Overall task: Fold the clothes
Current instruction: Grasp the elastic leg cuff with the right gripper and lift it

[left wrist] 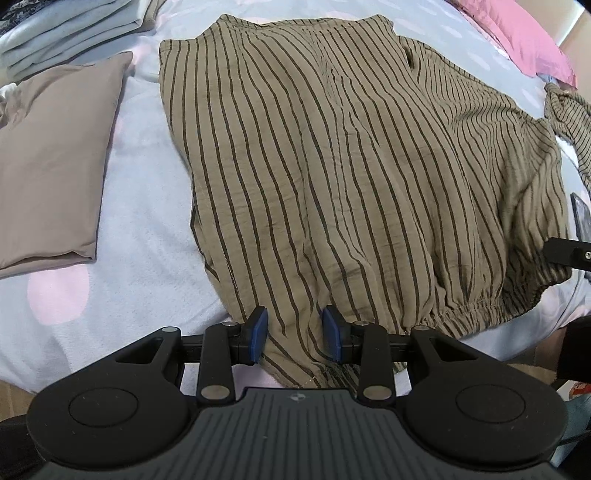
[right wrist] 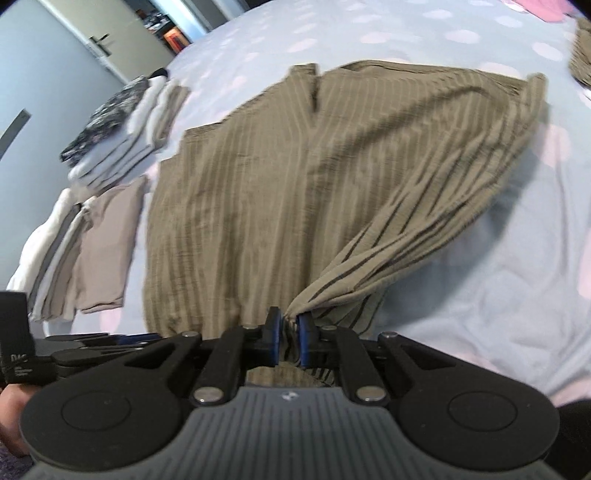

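An olive garment with dark stripes (left wrist: pixel 332 177) lies spread on the pale blue bedsheet. My left gripper (left wrist: pixel 294 334) is open at its near hem, one blue pad on each side of a fold of cloth, not pinching it. My right gripper (right wrist: pixel 290 338) is shut on a gathered corner of the same garment (right wrist: pixel 332 192) and holds it lifted off the bed, the cloth stretched toward the far right. The right gripper's black finger shows at the right edge of the left wrist view (left wrist: pixel 569 253).
A folded taupe cloth (left wrist: pixel 55 166) lies left of the garment, with a stack of folded pale clothes (left wrist: pixel 70 33) behind it. A pink pillow (left wrist: pixel 532 40) sits far right. Another striped piece (left wrist: pixel 569 122) lies at the right edge. A door (right wrist: pixel 55 55) stands beyond the bed.
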Motion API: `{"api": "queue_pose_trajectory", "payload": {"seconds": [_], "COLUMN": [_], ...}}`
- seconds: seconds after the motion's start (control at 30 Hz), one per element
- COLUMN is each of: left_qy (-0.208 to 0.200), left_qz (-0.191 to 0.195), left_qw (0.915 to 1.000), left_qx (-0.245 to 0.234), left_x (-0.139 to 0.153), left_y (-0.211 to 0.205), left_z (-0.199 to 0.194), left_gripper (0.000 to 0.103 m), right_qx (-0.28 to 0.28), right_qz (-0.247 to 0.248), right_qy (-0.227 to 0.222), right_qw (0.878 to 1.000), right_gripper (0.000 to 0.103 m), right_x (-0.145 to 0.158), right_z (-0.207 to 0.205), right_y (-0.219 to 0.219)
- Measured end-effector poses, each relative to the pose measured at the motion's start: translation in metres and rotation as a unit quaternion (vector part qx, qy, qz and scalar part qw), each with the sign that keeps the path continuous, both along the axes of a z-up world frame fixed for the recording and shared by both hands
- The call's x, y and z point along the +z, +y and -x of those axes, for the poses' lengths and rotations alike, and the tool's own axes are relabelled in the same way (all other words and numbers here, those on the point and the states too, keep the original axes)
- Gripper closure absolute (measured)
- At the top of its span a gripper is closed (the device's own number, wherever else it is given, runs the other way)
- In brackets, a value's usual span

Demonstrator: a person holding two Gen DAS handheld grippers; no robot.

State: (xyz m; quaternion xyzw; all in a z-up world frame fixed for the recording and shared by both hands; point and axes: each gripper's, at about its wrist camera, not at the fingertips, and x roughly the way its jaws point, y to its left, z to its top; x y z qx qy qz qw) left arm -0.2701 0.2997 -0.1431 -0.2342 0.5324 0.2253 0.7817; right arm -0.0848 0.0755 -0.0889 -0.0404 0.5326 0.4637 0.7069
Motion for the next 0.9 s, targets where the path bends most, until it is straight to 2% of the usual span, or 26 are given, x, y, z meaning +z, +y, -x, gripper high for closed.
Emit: {"api": "queue_pose_trajectory", "payload": {"seconds": [0.27, 0.43, 0.7, 0.9], "left_qy": [-0.014, -0.022, -0.038, -0.038], "left_qz": [0.016, 0.022, 0.013, 0.022], "left_qw": [0.9997, 0.9992, 0.9969, 0.9965], "left_qx": [0.011, 0.022, 0.068, 0.071], "left_x": [0.003, 0.006, 0.018, 0.016], "left_y": [0.01, 0.015, 0.035, 0.037], "left_z": [0.01, 0.016, 0.034, 0.038], "left_gripper": [0.072, 0.072, 0.072, 0.072], "right_qx": [0.06, 0.122, 0.202, 0.208], "right_qz": [-0.028, -0.041, -0.013, 0.025], "right_qy": [0.042, 0.077, 0.11, 0.106], "right_qw": [0.997, 0.989, 0.973, 0.972], "right_gripper": [0.092, 0.092, 0.092, 0.092], "right_x": [0.003, 0.002, -0.021, -0.049], "right_z": [0.018, 0.039, 0.084, 0.099], "right_y": [0.031, 0.056, 0.098, 0.112]}}
